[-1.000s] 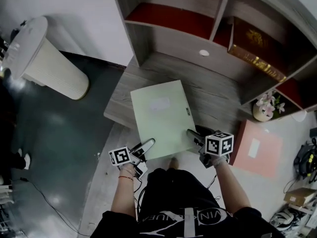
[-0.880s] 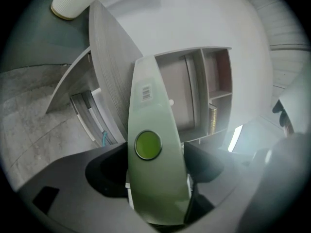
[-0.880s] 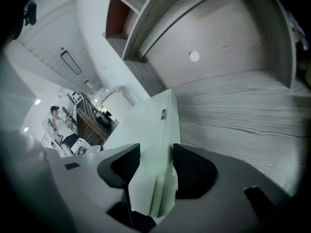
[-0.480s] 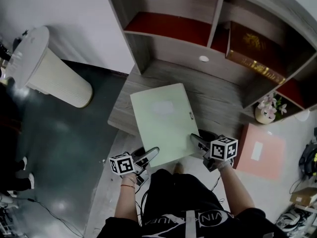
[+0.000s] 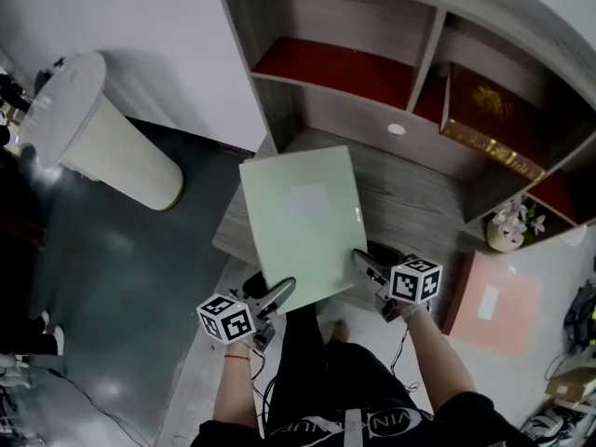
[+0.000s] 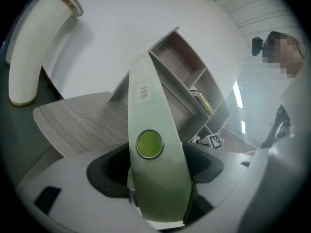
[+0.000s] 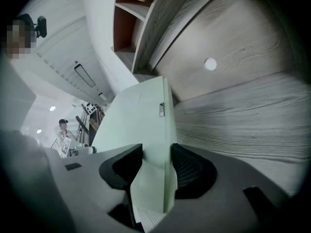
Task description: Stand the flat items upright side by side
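Note:
A pale green file folder point(image 5: 303, 222) is held by its near edge, tilted up over the grey wooden shelf board point(image 5: 414, 198). My left gripper point(image 5: 280, 291) grips its near left corner. In the left gripper view the folder's spine point(image 6: 148, 130), with a green round button, fills the gap between the jaws of my left gripper point(image 6: 155, 166). My right gripper point(image 5: 361, 261) grips the near right corner. The right gripper view shows the folder point(image 7: 141, 125) pinched in my right gripper point(image 7: 153, 166). Both pairs of jaws have just been closing on it.
A shelf unit with red-backed compartments point(image 5: 345, 63) rises behind the board. A brown and gold box point(image 5: 489, 119) stands in its right compartment. A pink folder point(image 5: 494, 305) lies on the floor at right, near a flower pot point(image 5: 510, 231). A white ribbed bin point(image 5: 112, 147) stands left.
The green folder has risen at its near edge and moved toward the shelf unit. Both grippers rose with it, and the left one rolled.

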A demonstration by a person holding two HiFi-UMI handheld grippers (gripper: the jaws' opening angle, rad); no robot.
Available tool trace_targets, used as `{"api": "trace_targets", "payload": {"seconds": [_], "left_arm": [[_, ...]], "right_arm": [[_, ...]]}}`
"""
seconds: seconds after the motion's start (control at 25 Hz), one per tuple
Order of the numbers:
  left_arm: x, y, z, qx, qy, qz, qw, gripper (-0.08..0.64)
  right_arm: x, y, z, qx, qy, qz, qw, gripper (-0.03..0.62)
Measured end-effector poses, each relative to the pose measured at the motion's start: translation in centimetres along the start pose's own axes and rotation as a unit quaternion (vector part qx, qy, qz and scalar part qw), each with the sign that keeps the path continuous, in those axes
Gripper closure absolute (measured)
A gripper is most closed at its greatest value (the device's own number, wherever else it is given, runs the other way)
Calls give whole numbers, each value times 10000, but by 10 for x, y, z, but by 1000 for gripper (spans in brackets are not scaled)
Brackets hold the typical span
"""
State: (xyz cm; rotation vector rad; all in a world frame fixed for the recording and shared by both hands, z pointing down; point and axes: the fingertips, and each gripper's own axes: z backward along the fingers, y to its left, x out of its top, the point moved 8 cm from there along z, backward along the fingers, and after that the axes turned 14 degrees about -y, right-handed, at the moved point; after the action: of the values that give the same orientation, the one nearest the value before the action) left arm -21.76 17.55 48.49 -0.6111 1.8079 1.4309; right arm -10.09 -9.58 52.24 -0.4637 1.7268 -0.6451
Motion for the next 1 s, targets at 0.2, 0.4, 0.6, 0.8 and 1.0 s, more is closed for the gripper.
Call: {"api": "trace_targets", "payload": {"seconds": [0.2,0.4,0.6,0.8,1.0], "left_arm": [[29,9,-3,117,-266,-486,9984,236],[54,22,-9,149,-371,-1039,9938,236],[76,25,-17,129,-480,-1929,9800,236],[92,38,-27,273,-631,-2317,9704,236],[106,53,-37,413,-746,-2471,9652,236]], "right_arm": [[11,3,-36,61,-103,17,9999,407],[25,6,-70,145,-104,110,9998,408],[36,5,-99,218,-231,158,9994,411],[48,1,-132,218,-335,78,9992,412],[62,0,-164,140,-357,192,9991,413]]}}
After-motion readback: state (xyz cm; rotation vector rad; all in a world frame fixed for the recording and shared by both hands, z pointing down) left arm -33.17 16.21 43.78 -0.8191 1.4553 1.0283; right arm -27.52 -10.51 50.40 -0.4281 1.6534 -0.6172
